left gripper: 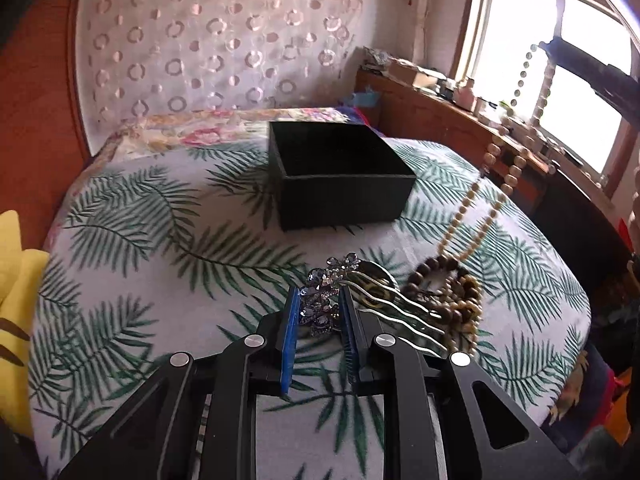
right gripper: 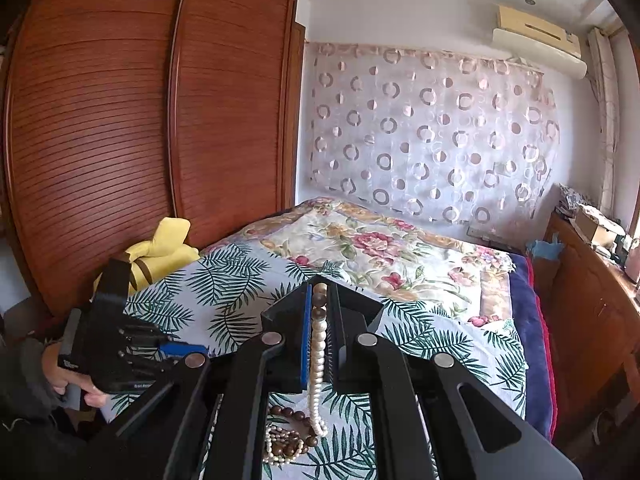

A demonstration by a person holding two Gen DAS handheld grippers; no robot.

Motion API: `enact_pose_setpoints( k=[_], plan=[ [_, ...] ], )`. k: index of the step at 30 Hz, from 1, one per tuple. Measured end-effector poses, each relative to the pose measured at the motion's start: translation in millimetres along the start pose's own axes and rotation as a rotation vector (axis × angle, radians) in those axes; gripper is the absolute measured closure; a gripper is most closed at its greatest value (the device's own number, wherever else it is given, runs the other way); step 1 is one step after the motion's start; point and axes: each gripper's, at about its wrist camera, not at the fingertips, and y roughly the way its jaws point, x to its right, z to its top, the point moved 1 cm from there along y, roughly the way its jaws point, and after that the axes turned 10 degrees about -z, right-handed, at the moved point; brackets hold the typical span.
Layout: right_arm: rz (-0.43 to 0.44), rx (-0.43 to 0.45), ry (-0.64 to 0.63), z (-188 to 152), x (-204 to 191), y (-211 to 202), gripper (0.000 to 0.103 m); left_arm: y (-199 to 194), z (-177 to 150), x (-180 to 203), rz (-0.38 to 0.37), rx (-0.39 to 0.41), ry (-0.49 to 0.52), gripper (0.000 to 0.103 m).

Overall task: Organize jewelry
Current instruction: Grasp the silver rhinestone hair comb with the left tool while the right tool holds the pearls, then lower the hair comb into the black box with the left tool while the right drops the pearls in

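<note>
My left gripper (left gripper: pixel 319 293) is shut on a hair comb (left gripper: pixel 320 304) with blue-purple rhinestones, its blue pads pressing on the ornament. The comb's wavy metal teeth (left gripper: pixel 404 314) stick out to the right, just above the leaf-print bedspread (left gripper: pixel 160 220). My right gripper (right gripper: pixel 319 294) is shut on a cream bead necklace (right gripper: pixel 318 344). The necklace (left gripper: pixel 494 152) hangs from high on the right down to a pile of brown and cream bead strings (left gripper: pixel 452 292) beside the comb. An open black box (left gripper: pixel 340 176) stands on the bed beyond the comb, its floor hidden in shadow.
A person's hand (right gripper: pixel 68 380) holds the left gripper's handle at the bed's near-left edge. A yellow cushion (right gripper: pixel 160 248) lies by the wooden wardrobe (right gripper: pixel 120 120). A floral quilt (right gripper: pixel 380 248) covers the far bed. A cluttered wooden ledge (left gripper: pixel 440 96) runs under the window.
</note>
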Motion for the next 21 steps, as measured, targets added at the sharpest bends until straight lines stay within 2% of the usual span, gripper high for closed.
enact_pose_setpoints(
  k=[4,13,21],
  plan=[
    [-0.001,0.006,-0.007,3,1,-1,0.095,-4,5,-8,0.029,0.021,-0.002,0.085],
    [-0.002,0.011,-0.011,9,4,-2,0.095,-9,20,-18,0.171,0.053,0.059,0.085],
    [-0.007,0.021,-0.016,15,6,-1,0.095,-17,34,-31,0.167,0.086,0.023,0.085]
  ],
)
